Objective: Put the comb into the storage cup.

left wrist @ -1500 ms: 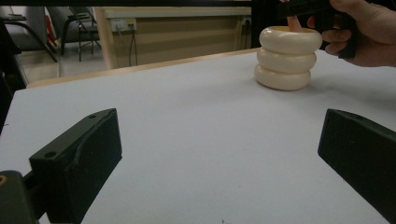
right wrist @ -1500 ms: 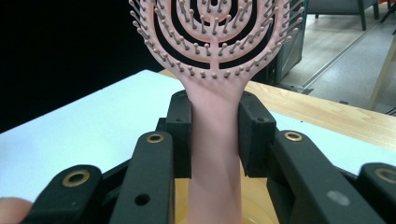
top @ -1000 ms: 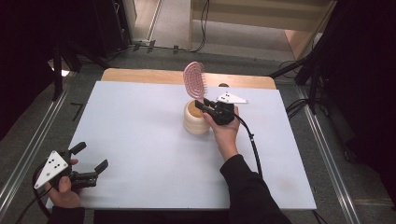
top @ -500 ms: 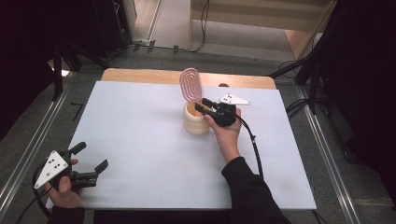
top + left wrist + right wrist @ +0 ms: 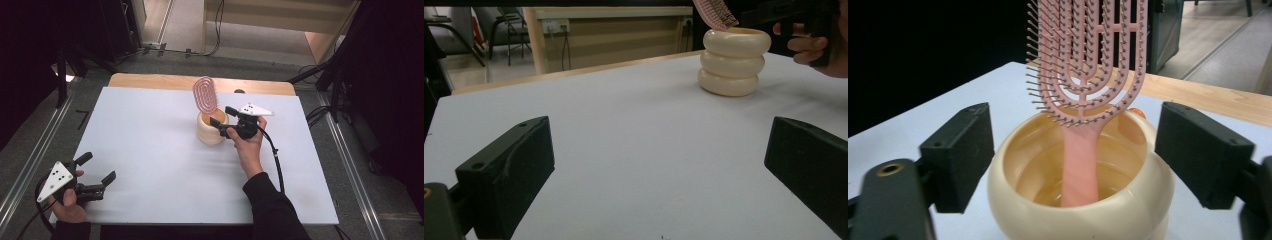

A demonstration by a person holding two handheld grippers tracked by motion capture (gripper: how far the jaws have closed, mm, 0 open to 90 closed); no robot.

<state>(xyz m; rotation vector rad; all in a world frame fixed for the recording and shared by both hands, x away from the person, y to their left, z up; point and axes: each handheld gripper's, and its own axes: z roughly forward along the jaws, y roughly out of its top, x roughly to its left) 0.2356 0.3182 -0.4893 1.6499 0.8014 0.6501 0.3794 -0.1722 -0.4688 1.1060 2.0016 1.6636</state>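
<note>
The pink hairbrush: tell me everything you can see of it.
The pink hairbrush looks like plastic, with an oval head of open looped ribs set with thin bristles and a plain flat handle. It stands nearly upright, handle down inside the cream ringed cup near the table's far middle, head well above the rim and tilted a little. The handle's foot rests inside the cup. The right gripper sits beside the cup, jaws just opened, touching no part of the brush.

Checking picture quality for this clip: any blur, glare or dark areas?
High view: white table evenly lit, surroundings nearly black. Left gripper view: near jaws soft, cup sharp. Right gripper view: brush and cup crisp, left background black, soft sheen inside the cup.
</note>
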